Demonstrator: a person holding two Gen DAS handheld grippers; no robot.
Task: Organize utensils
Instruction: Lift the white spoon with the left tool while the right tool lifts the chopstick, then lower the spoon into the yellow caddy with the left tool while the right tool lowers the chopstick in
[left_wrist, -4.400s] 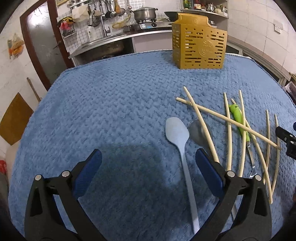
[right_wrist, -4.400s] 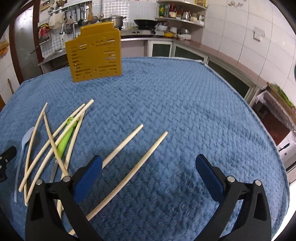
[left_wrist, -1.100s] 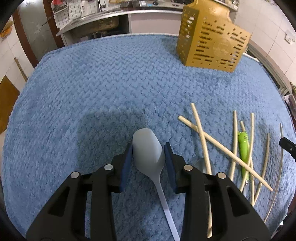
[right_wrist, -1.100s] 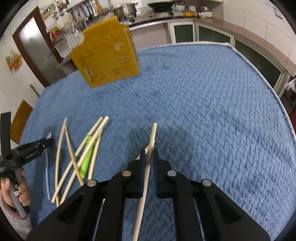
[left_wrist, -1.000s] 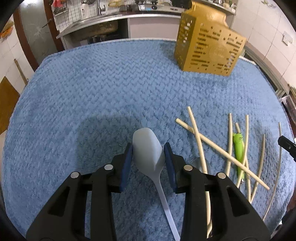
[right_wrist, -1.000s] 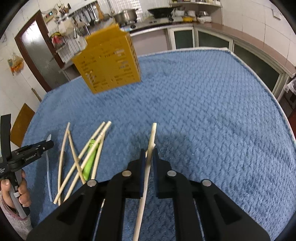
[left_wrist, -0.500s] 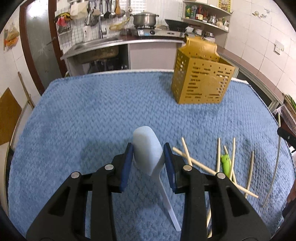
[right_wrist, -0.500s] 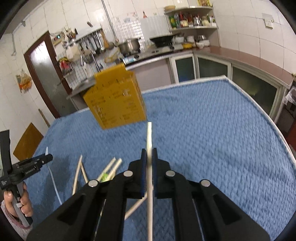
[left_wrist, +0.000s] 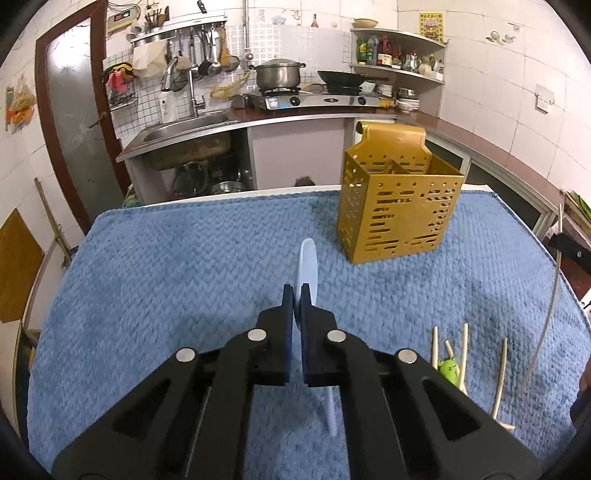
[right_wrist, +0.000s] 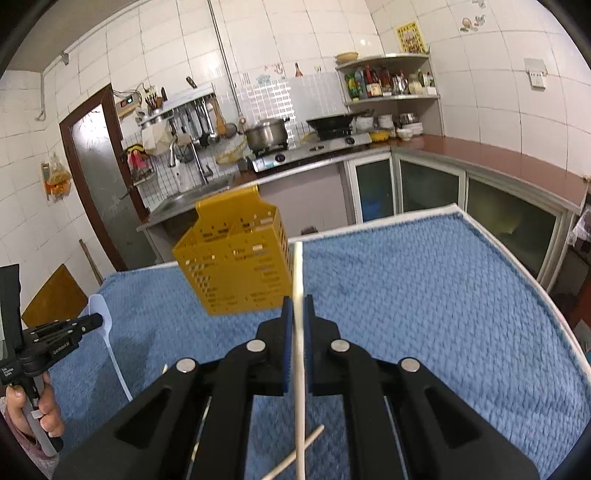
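My left gripper (left_wrist: 296, 295) is shut on a pale blue plastic spoon (left_wrist: 307, 266), held edge-on above the blue cloth, bowl forward, handle hanging down. It also shows in the right wrist view (right_wrist: 100, 311). My right gripper (right_wrist: 297, 306) is shut on a wooden chopstick (right_wrist: 298, 280), lifted off the cloth and pointing at the yellow perforated utensil holder (right_wrist: 236, 266). The holder (left_wrist: 397, 206) stands upright at the far right of the table. Several chopsticks (left_wrist: 463, 349) and a green-handled utensil (left_wrist: 448, 367) lie on the cloth at right.
The table is covered by a blue textured cloth (left_wrist: 177, 266). One loose chopstick (right_wrist: 295, 456) lies below my right gripper. Behind the table are a sink (left_wrist: 184, 125), a stove with a pot (left_wrist: 280, 74) and a counter. The table edge runs along the right (right_wrist: 517, 266).
Both grippers have risen well above the cloth with their loads. The spoon has turned from flat to edge-on. The holder now looks lower and nearer in both views.
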